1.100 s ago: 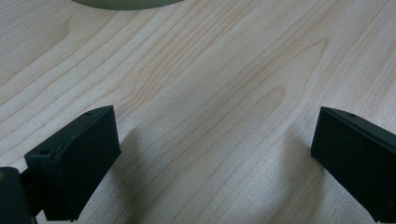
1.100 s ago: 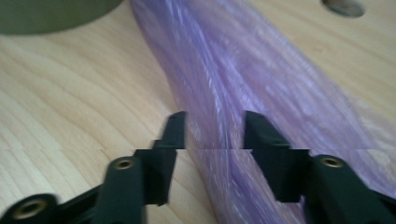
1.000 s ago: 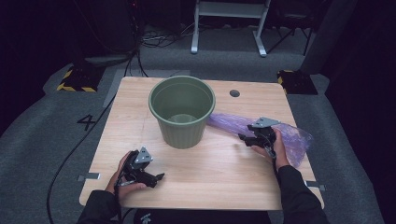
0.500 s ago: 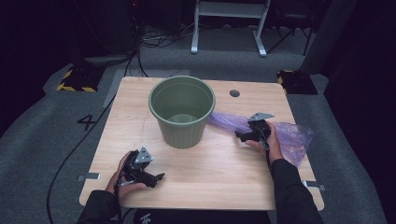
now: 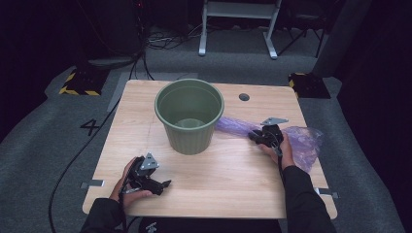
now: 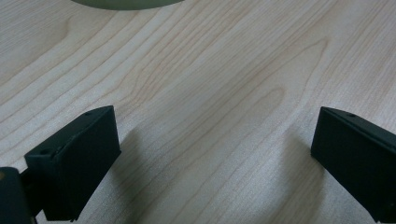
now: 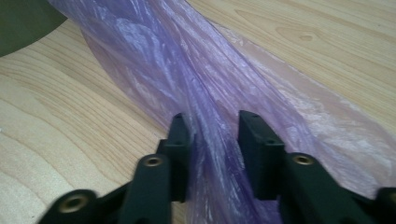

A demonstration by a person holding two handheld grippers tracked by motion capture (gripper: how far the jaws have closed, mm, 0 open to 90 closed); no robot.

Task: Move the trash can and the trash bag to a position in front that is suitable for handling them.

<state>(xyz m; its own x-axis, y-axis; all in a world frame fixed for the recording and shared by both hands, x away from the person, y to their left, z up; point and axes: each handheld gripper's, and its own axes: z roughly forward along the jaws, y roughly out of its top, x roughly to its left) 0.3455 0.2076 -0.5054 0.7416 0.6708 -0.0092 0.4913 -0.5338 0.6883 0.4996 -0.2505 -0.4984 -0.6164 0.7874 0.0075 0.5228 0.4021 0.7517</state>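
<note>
Bag [image 7: 205,93] gathered between right tongs [image 7: 212,135].

Bucket [image 6: 126,3]: in the left gripper view, only a thin curved strip of its green base showed, cut off by the top edge.
Bucket corner [image 7: 23,21]: in the right gripper view, a dark green patch was cropped by the top-left corner.
Purple plastic bag [image 7: 187,84]: ran out of the picture at top and bottom; whether the pads truly pinched the film was unclear.
Bag under the right gripper [image 5: 265,137]: in the high view, that gripper and the hand covered its middle.
Person: cut off below the forearms by the near edge.
</note>
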